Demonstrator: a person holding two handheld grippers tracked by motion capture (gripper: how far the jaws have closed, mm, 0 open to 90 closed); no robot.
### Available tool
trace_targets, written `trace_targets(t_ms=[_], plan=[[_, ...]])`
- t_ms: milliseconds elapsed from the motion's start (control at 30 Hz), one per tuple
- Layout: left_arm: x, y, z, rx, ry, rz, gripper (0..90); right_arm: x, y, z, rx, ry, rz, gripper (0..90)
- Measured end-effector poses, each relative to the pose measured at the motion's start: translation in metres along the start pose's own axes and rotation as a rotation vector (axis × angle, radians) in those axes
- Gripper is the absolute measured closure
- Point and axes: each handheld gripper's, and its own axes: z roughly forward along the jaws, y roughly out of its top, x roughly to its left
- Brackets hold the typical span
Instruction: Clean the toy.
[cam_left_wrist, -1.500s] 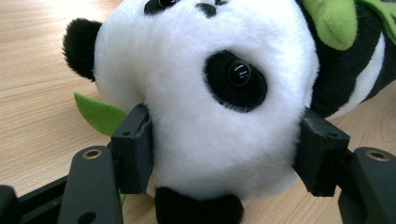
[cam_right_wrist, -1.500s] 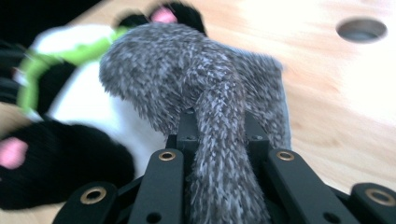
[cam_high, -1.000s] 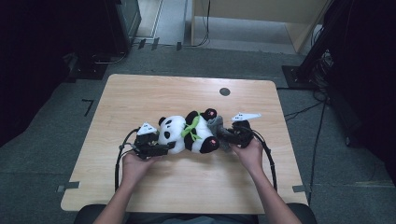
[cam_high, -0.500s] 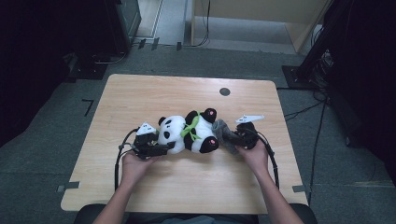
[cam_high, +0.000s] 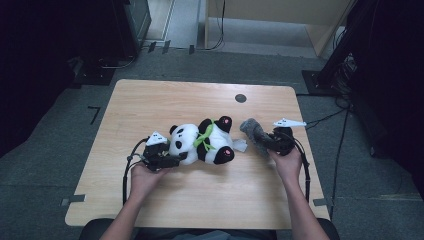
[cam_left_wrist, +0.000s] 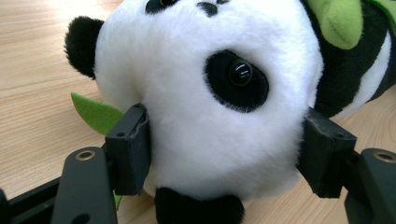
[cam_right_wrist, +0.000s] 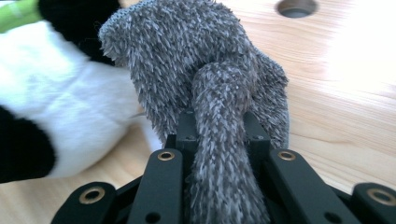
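Grey cloth (cam_right_wrist: 219, 112) pinched in right claw (cam_right_wrist: 217, 135) | left claw (cam_left_wrist: 224, 149) clamps panda (cam_left_wrist: 205, 93)

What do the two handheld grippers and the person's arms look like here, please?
Both the left gripper and the right gripper are black, with blocky jaws and brass-ringed screw holes. Each carries a pale three-cornered plate on top and trails a black cable. The forearms are bare, with no sleeves visible.

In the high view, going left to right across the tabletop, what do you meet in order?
Left tool clamped on the panda's head → plush panda lying on its side → white tag beside the panda → grey fuzzy cloth → right tool gripping that cloth.
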Motion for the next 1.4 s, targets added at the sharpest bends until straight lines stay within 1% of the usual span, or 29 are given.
trace_targets(t_ms=[33, 67, 100, 133, 267, 300, 333, 400, 467, 500, 567, 600, 633, 667, 733, 767, 800, 900, 933, 1067, 1233, 1300, 1367, 1400], plan=[[0.000, 0.000, 0.000, -0.001, -0.001, -0.001, 29.2, -0.006, 0.000, -0.001, -0.001, -0.018, 0.010, 75.5], [0.000, 0.000, 0.000, -0.001, -0.001, -0.001, 29.2, -0.006, 0.000, -0.001, -0.001, -0.018, 0.010, 75.5], [0.000, 0.000, 0.000, -0.002, 0.000, 0.000, 29.2, -0.011, -0.001, -0.001, 0.002, -0.028, 0.021, 75.4], [0.000, 0.000, 0.000, -0.002, -0.001, 0.000, 29.2, -0.018, -0.002, 0.000, 0.001, -0.044, 0.033, 75.3], [0.000, -0.001, 0.000, -0.005, -0.001, 0.001, 29.1, -0.032, -0.003, 0.003, 0.006, -0.070, 0.058, 75.0], [0.000, -0.001, 0.000, -0.005, -0.001, 0.001, 29.1, -0.032, -0.003, 0.003, 0.006, -0.070, 0.058, 75.0], [0.000, -0.001, 0.000, -0.005, -0.001, 0.001, 29.0, -0.038, -0.004, 0.006, 0.011, -0.085, 0.056, 74.5], [0.000, -0.001, 0.000, -0.005, -0.001, 0.001, 29.0, -0.044, -0.005, 0.011, 0.026, -0.093, 0.055, 73.8], [0.000, -0.001, 0.000, -0.005, -0.001, 0.002, 29.0, -0.046, -0.006, 0.012, 0.028, -0.096, 0.056, 73.4], [0.000, -0.001, 0.000, -0.005, -0.001, 0.003, 28.9, -0.050, -0.009, 0.017, 0.044, -0.101, 0.057, 72.6], [0.000, -0.001, 0.000, -0.006, -0.001, 0.002, 28.8, -0.052, -0.009, 0.019, 0.050, -0.104, 0.050, 68.8], [0.000, -0.001, 0.000, -0.006, -0.001, 0.002, 28.5, -0.052, -0.009, 0.019, 0.050, -0.104, 0.050, 68.8], [0.000, -0.001, 0.000, -0.006, -0.001, 0.003, 28.5, -0.052, -0.009, 0.019, 0.049, -0.102, 0.052, 64.3], [0.000, -0.001, 0.000, -0.006, -0.001, 0.003, 28.0, -0.050, -0.008, 0.018, 0.034, -0.097, 0.051, 55.5], [0.000, -0.001, 0.000, -0.007, 0.000, 0.003, 27.5, -0.049, -0.005, 0.015, 0.017, -0.094, 0.042, 49.5], [0.000, -0.001, 0.000, -0.007, 0.000, 0.003, 27.4, -0.049, -0.005, 0.015, 0.017, -0.094, 0.042, 49.5], [0.000, -0.001, 0.000, -0.007, -0.002, 0.004, 27.2, -0.046, -0.003, 0.010, 0.000, -0.091, 0.045, 45.8], [0.000, -0.001, 0.000, -0.007, -0.001, 0.000, 26.6, -0.041, -0.001, 0.004, -0.027, -0.058, 0.056, 44.3], [-0.001, -0.001, 0.000, -0.006, 0.003, 0.009, 26.4, -0.040, -0.001, 0.003, -0.033, -0.052, 0.049, 43.9], [0.000, -0.001, 0.000, -0.006, 0.000, 0.001, 26.2, -0.028, 0.002, -0.002, -0.044, -0.040, 0.015, 42.3], [0.000, -0.001, 0.000, -0.006, -0.001, 0.001, 25.9, -0.015, 0.004, -0.010, -0.066, -0.014, 0.000, 40.7], [0.000, -0.001, 0.000, -0.006, -0.001, 0.002, 25.7, -0.013, 0.005, -0.010, -0.071, -0.007, -0.001, 40.2], [0.000, -0.001, 0.000, -0.006, -0.002, 0.002, 25.2, -0.007, 0.005, -0.012, -0.074, 0.008, -0.009, 39.5], [0.000, -0.001, 0.000, -0.006, 0.000, 0.003, 24.9, 0.000, 0.006, -0.012, -0.077, 0.021, -0.022, 39.0]])
